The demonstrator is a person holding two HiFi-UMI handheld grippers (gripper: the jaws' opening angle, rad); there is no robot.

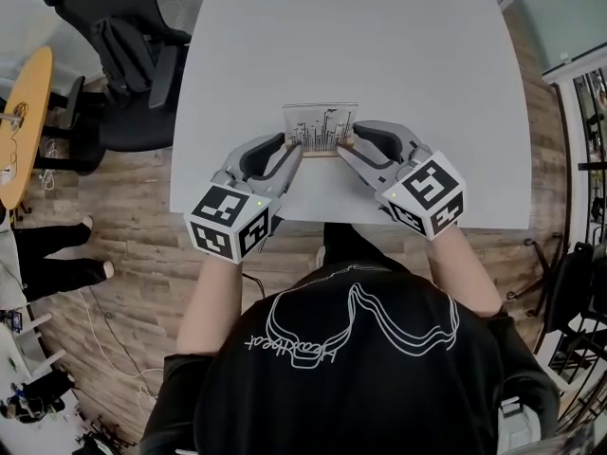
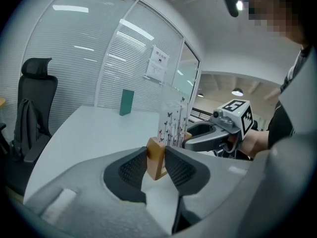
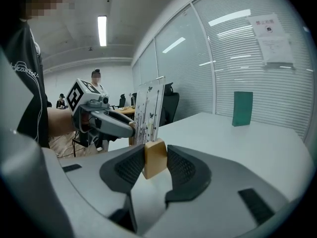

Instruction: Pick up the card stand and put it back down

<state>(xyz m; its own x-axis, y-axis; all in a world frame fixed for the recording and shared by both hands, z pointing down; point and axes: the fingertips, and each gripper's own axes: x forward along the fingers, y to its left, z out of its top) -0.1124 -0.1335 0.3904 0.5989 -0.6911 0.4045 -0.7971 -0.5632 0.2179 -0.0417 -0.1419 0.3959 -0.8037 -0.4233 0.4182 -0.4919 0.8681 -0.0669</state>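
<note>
Gripping card stand (image 1: 321, 127) by its base ends, left gripper (image 1: 293, 149) at left, right gripper (image 1: 348, 149) at right; long axis left-right.

Upright wooden-based card stand (image 1: 321, 131), lifted.

In the head view, both ends of the card stand's (image 1: 321, 127) wooden base are covered by the jaws of the left gripper (image 1: 292, 150) and the right gripper (image 1: 347, 150). Whether the base touches the desk (image 1: 379, 45) cannot be told there. The desk's far end is cut off by the upper edge. The print on the sheets (image 2: 158, 65) on the glass wall is too small to be read. Of a bystander (image 1: 49, 246) at the left edge, only legs are seen.
</note>
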